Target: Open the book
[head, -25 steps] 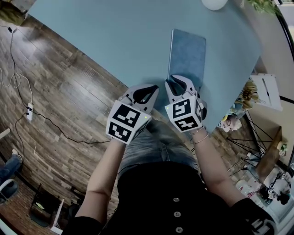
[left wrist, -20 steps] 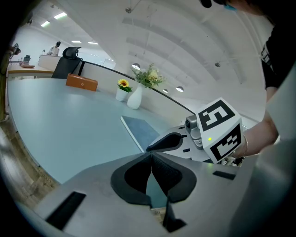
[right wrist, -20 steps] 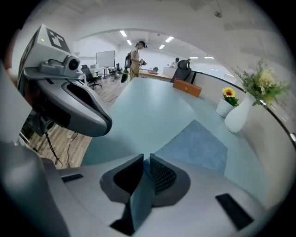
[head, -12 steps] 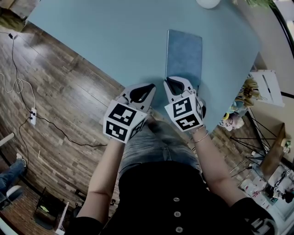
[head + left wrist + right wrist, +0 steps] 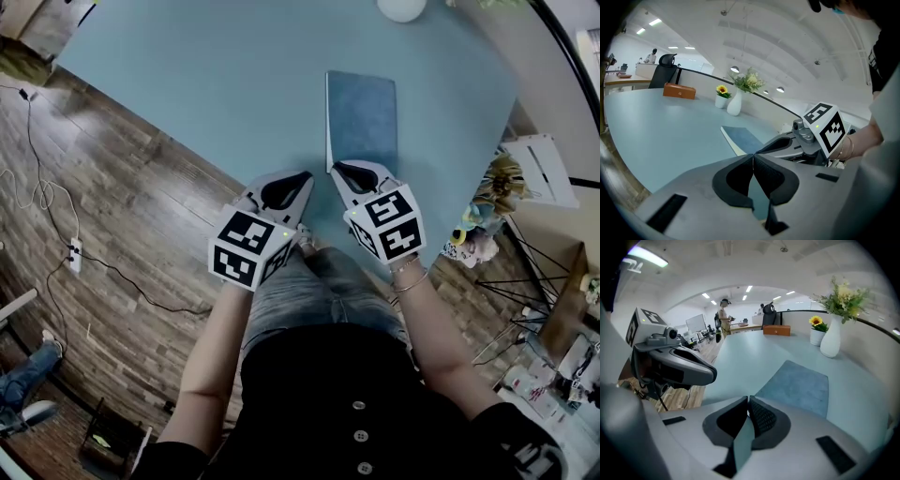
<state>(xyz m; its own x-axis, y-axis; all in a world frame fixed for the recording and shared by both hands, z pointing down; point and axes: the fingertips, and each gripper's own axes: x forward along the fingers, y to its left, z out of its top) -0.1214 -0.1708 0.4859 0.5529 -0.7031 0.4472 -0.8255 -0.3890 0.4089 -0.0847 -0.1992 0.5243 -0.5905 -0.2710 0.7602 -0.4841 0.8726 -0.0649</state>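
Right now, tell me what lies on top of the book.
Nothing: the book lies closed on the table, its blue cover bare. Its pages and whatever is beneath it are covered.

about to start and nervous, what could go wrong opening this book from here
Both the left gripper and right gripper are shut, so nudging the closed book could slide it along the smooth table, possibly toward the white vase beyond it. A pinch might catch pages along with the cover.

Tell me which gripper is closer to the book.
The right gripper: in the head view its shut tips reach the book's near edge. The left gripper, also shut, sits off the book's left corner.
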